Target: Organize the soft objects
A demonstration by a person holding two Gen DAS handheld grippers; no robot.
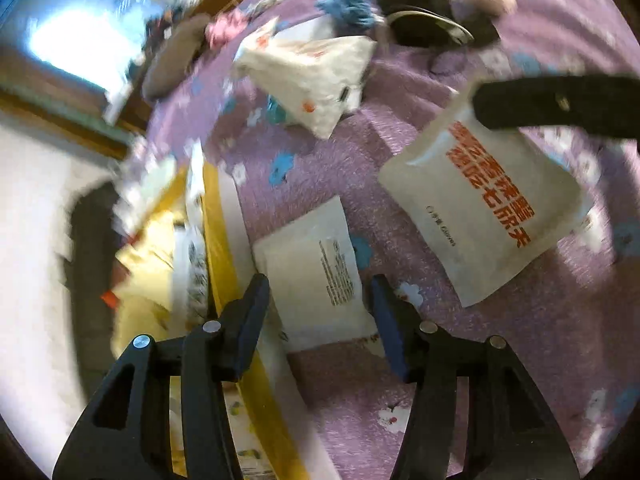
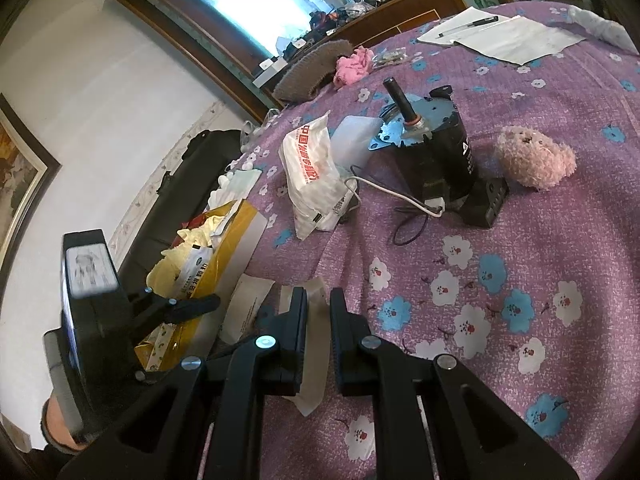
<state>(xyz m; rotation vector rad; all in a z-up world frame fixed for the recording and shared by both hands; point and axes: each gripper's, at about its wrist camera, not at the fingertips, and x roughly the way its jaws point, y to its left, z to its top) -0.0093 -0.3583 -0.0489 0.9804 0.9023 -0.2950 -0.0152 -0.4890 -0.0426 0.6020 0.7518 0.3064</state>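
Cardboard, yellow and open-topped, frames the far left of the left wrist view: a carton (image 1: 224, 240) stuffed with pale packets, standing at the edge of a purple flowered cloth (image 1: 400, 400). Just right of it a flat white packet (image 1: 312, 272) printed with small black text lies on the cloth. The left gripper (image 1: 320, 292) hovers above it, jaws spread wide and empty, one finger on either side of the packet and neither pad touching it.

Further right, a beige cloth bag (image 1: 492, 208) with orange lettering hangs by its upper edge from the right gripper (image 2: 319, 300). That gripper's jaws are drawn nearly together, pinching a fold of the fabric. The bag droops limp, its lower corner near the cloth, though whether it touches cannot be told.

Both soft items look light and floppy. The packet is thin and probably slick, so a pinch across one edge or corner seems likelier to hold than a bite on its flat middle. The bag should fold wherever it is not supported.

A crumpled white plastic bag (image 1: 312, 76) lies beyond them on the cloth.
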